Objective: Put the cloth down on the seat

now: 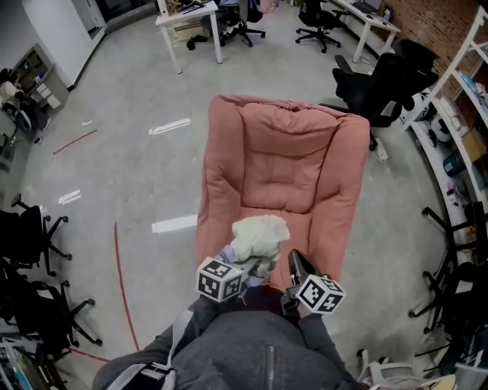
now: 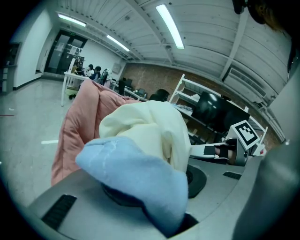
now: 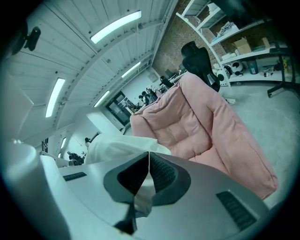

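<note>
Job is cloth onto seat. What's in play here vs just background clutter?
In play: cloth, pinched by left gripper and right gripper; pink seat.
Lying about: black office chairs, white desk, shelf unit.

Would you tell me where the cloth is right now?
Head view, lower centre: the cloth is bunched in the left gripper, above the front edge of the pink seat.
</note>
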### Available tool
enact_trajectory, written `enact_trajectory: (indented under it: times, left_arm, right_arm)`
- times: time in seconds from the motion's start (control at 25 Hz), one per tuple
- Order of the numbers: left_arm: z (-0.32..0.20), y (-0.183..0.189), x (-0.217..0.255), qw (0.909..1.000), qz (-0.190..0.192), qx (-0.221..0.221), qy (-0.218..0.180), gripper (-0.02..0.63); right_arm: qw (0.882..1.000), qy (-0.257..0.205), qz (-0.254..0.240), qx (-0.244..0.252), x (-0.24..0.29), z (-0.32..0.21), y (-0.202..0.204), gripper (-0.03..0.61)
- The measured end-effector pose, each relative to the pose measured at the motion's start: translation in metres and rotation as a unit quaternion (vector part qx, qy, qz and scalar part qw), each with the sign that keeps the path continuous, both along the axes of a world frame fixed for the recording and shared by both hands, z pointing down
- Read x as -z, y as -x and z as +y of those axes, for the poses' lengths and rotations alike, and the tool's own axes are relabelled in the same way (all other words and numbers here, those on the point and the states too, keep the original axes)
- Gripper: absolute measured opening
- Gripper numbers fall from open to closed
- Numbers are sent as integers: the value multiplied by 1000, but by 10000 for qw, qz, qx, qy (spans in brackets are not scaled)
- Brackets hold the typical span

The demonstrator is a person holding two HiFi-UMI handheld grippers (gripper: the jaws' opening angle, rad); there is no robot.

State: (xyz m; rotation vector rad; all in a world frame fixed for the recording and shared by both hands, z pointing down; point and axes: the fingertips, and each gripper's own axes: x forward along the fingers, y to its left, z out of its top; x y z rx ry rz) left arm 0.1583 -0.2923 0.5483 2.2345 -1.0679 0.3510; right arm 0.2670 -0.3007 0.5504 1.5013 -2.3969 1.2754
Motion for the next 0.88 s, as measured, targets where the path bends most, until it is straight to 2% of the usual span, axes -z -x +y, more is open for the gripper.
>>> enact_trajectory:
  times: [0.28,0.52,0.88]
  left_arm:
    - [-31,14,-7,9976,-2,690,-25,140]
    - [-50,40,-11,9908,86,1352,43,140]
    - [-53,85,-32,9848,-25,1722,229,140]
  right_arm:
    - [9975,31,11,701,-8,-44,16,12]
    - [9904,192,-70,1367,-21,-55,54,12]
    - [9803,301,-83,1950,-37,-61,114,12]
